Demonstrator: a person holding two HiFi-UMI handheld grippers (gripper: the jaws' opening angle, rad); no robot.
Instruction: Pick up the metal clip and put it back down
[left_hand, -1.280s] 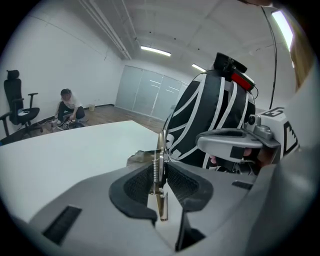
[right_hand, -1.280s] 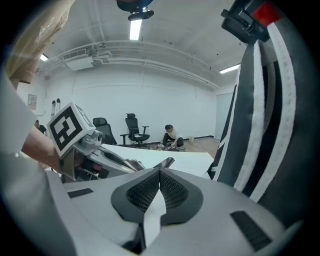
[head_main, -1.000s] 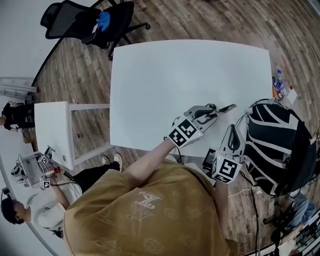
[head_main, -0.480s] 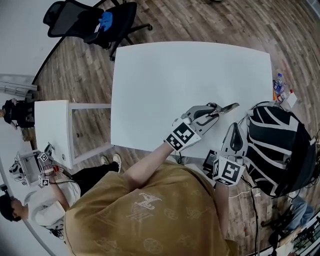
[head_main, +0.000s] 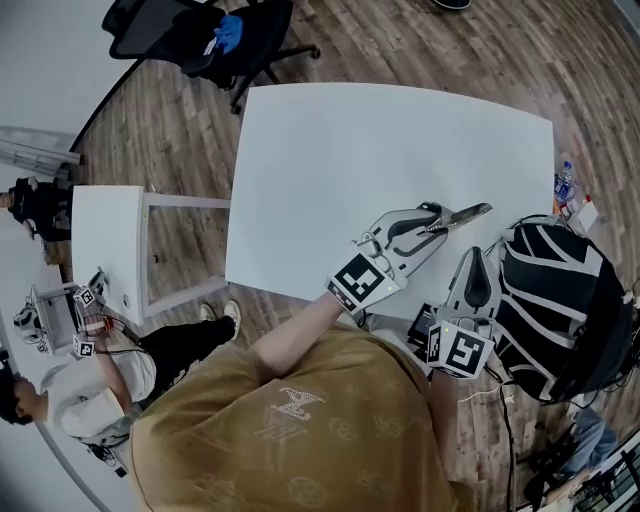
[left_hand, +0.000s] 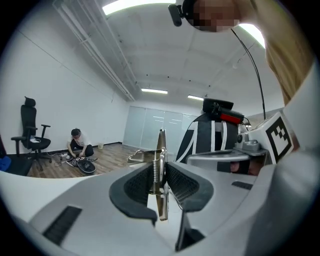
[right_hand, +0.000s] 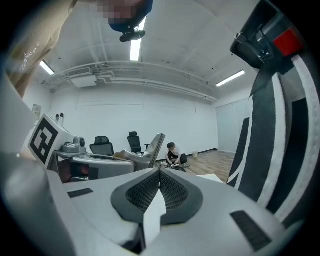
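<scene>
The metal clip (head_main: 464, 214) is a silvery spring clip, and it sticks out of my left gripper (head_main: 436, 222) over the near right part of the white table (head_main: 340, 160). In the left gripper view the clip (left_hand: 160, 150) stands on edge between the dark pads (left_hand: 136, 186), and the left gripper (left_hand: 160, 182) is shut on it. My right gripper (head_main: 476, 260) hangs by the table's near right edge. Its pads (right_hand: 145, 192) meet with nothing between them, so this gripper (right_hand: 159, 186) is shut. The clip (right_hand: 156, 144) also shows in the right gripper view, off to the left.
A black backpack with white stripes (head_main: 560, 300) stands right beside the right gripper. An office chair (head_main: 200, 35) is beyond the table's far left corner. A small white side table (head_main: 105, 250) and a seated person (head_main: 90, 400) are at the left. A bottle (head_main: 563, 185) lies on the floor at the right.
The head view has drifted a little, so everything sits slightly further right. The left gripper keeps the clip in about the same spot over the table. The right gripper has barely moved.
</scene>
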